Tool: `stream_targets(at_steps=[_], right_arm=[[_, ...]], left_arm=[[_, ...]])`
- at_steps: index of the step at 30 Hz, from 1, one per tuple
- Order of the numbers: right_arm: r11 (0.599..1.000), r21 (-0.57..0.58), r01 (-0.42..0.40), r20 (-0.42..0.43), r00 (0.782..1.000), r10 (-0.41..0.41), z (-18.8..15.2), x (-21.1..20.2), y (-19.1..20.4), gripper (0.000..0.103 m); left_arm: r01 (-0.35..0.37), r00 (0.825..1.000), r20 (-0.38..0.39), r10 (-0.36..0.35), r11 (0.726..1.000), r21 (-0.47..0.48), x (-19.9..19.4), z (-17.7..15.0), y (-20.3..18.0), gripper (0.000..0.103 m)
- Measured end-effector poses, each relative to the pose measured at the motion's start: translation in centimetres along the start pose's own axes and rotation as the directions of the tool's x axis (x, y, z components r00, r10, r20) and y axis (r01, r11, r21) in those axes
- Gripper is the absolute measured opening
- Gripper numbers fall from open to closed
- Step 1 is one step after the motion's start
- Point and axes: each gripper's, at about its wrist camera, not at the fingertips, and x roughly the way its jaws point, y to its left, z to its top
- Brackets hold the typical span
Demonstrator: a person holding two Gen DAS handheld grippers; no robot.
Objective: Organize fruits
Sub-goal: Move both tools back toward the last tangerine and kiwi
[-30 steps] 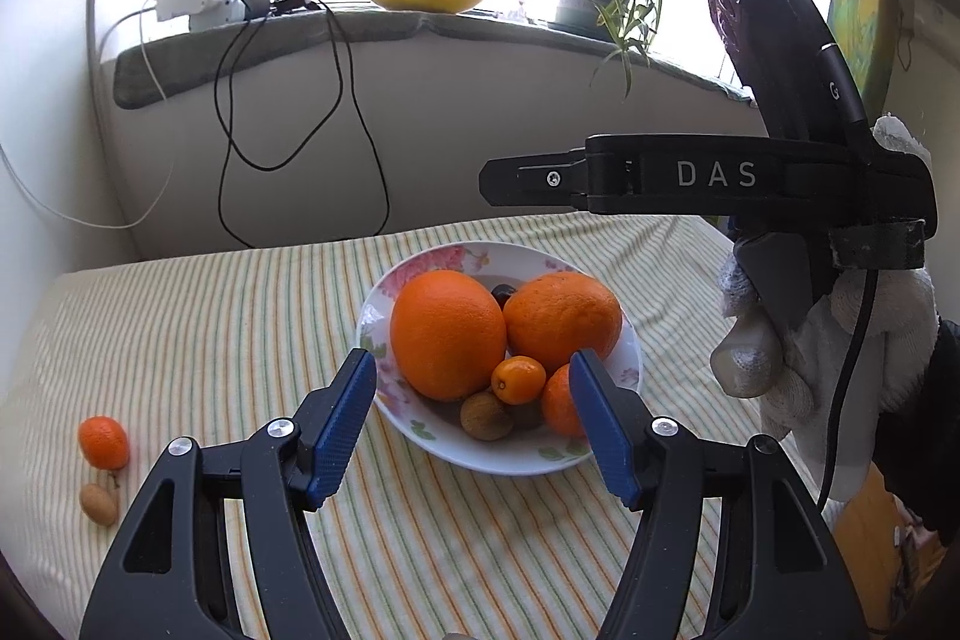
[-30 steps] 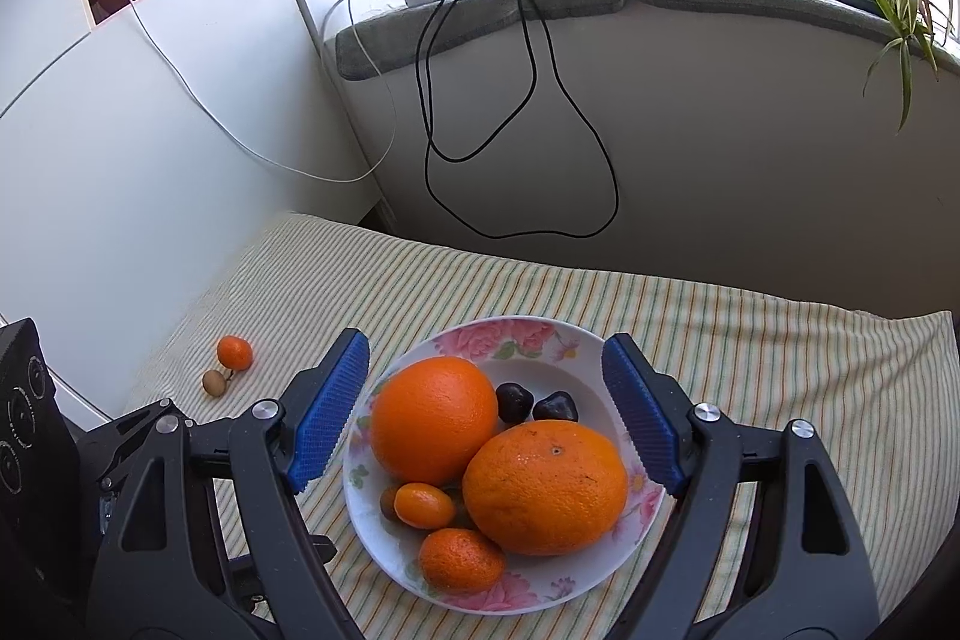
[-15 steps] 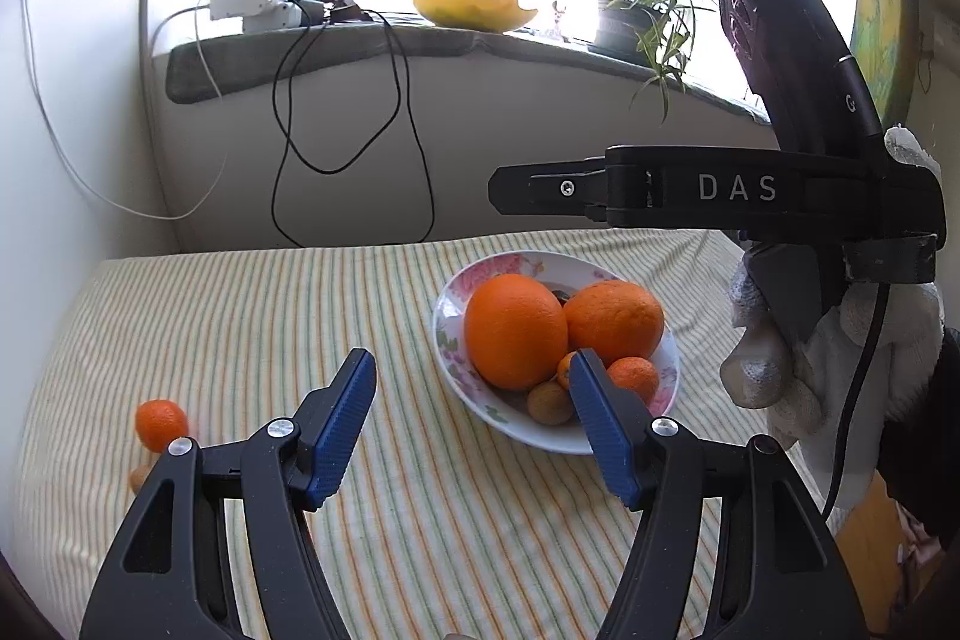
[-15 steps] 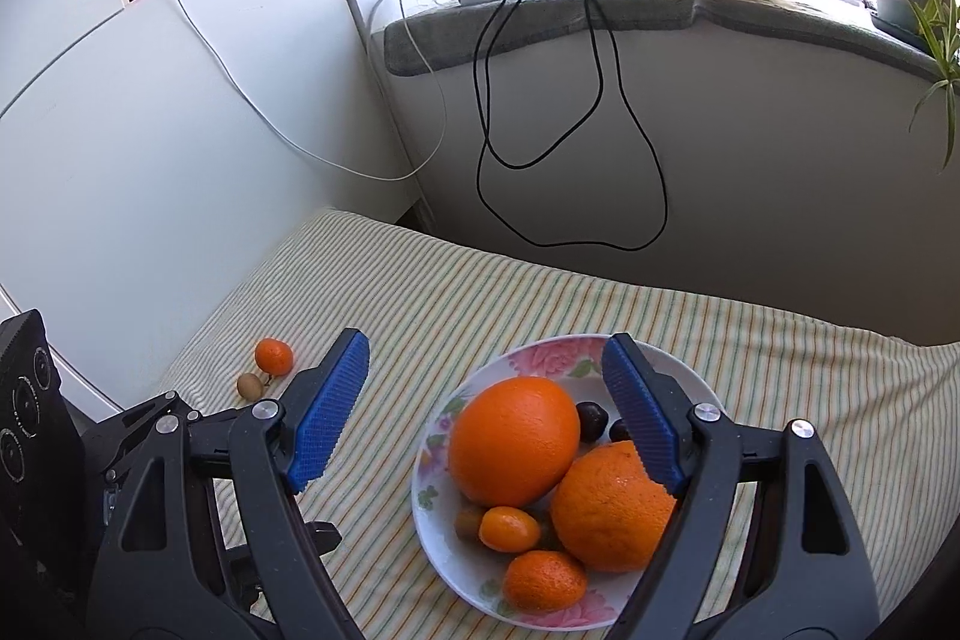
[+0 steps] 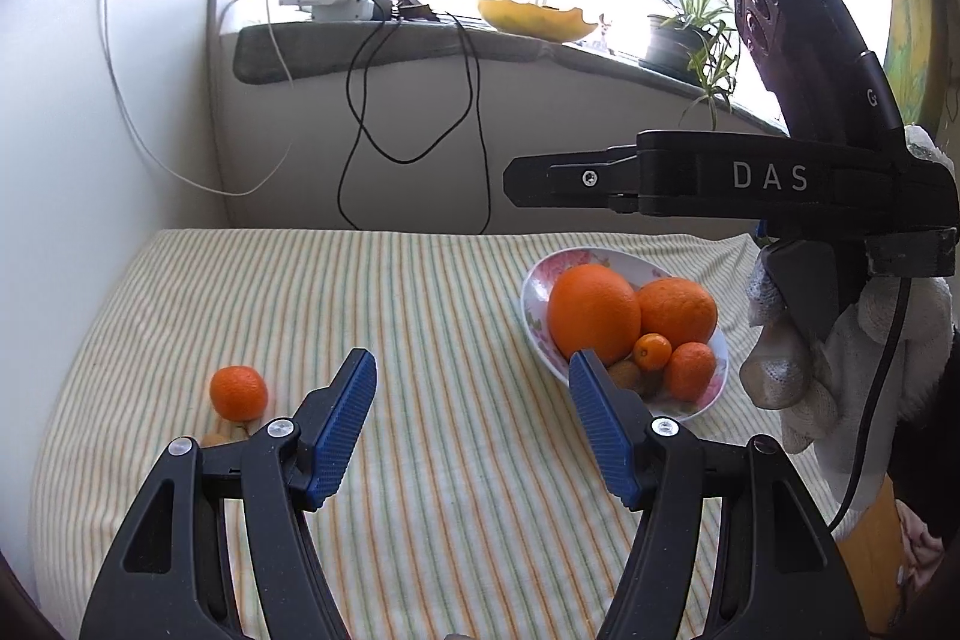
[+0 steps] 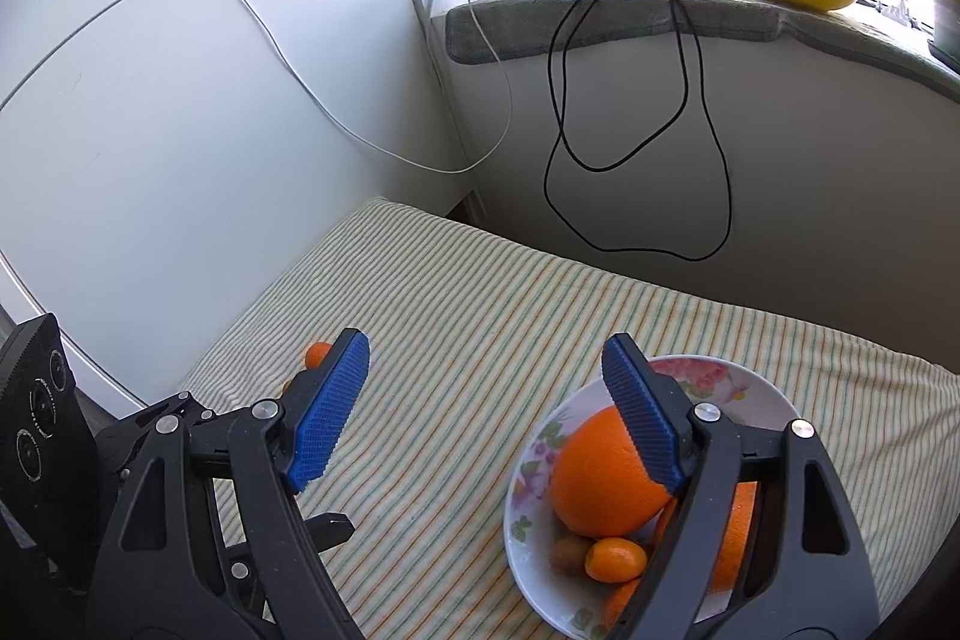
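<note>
Both claws, left claw (image 5: 472, 421) and right claw (image 6: 485, 403), gape empty, having swung from the bowl (image 5: 535, 307) toward the tangerine (image 5: 238, 392) near the worktop's left edge.

mandarin (image 5: 238, 391) lies left of the bowl (image 5: 536, 301), a nut (image 5: 214, 439) seemingly before it.
</note>
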Motion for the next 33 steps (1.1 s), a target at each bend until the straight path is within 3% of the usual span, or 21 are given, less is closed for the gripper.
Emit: stream_targets(at_steps=[21,33], right_arm=[[0.992,-0.034,-0.118,-0.096,0.989,0.114,-0.1,5.9,6.2,0.083],[0.983,-0.039,-0.179,-0.18,0.969,0.169,-0.4,10.3,8.8,0.083]], left_arm=[[-0.129,0.991,-0.039,0.125,0.982,-0.135,-1.1,-3.1,9.1,0.067],[-0.119,0.992,-0.066,0.108,0.975,-0.188,0.0,-4.3,11.8,0.066]])
